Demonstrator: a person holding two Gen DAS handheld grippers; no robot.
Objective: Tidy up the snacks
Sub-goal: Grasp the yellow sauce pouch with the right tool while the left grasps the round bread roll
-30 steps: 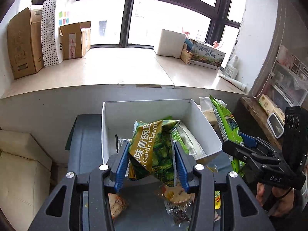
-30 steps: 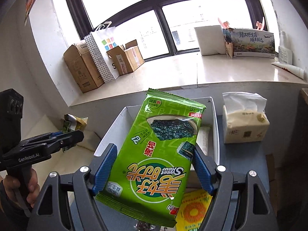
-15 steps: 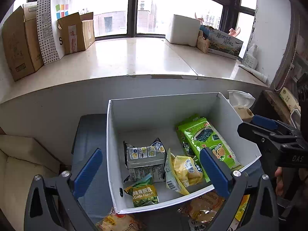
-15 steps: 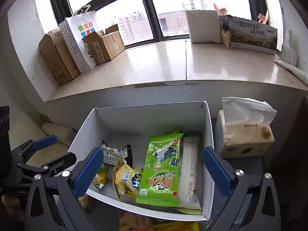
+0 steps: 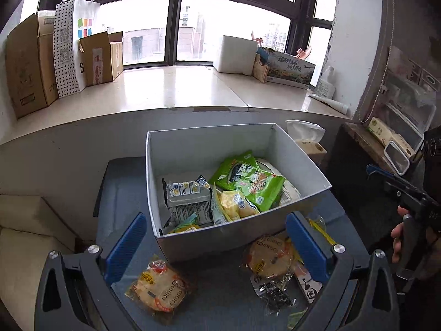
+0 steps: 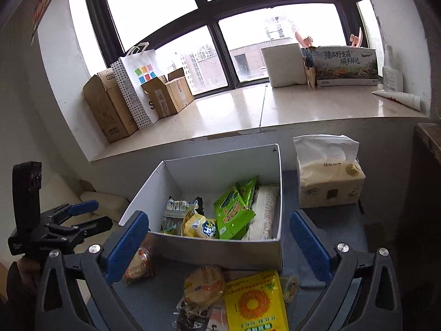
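Note:
A white box (image 5: 193, 149) (image 6: 215, 249) stands on a dark blue table and holds several snack packs: a green seaweed pack (image 5: 249, 180) (image 6: 233, 212), a yellow pack (image 5: 234, 202) (image 6: 202, 226) and a grey pack (image 5: 187, 195). My left gripper (image 5: 215, 242) is open in front of the box, with nothing between its fingers. My right gripper (image 6: 219, 241) is open too, empty, before the box's near wall. On the table in front lie round cracker packs (image 5: 160, 284) (image 5: 268, 253) (image 6: 204, 284) and a yellow flat pack (image 6: 255, 302).
A tissue pack (image 6: 329, 176) stands right of the box. The windowsill behind carries cardboard boxes (image 5: 24, 63), a dotted paper bag (image 5: 69, 47) and a white box (image 5: 237, 53). A wooden shelf (image 5: 366, 143) stands at the right. A cream cushion (image 5: 24, 237) lies left of the table.
Both grippers let go of their packs, the garlic-flavour pack and the green seaweed pack, which now lie in the box. Both stand wide open and have drawn back toward the near table edge.

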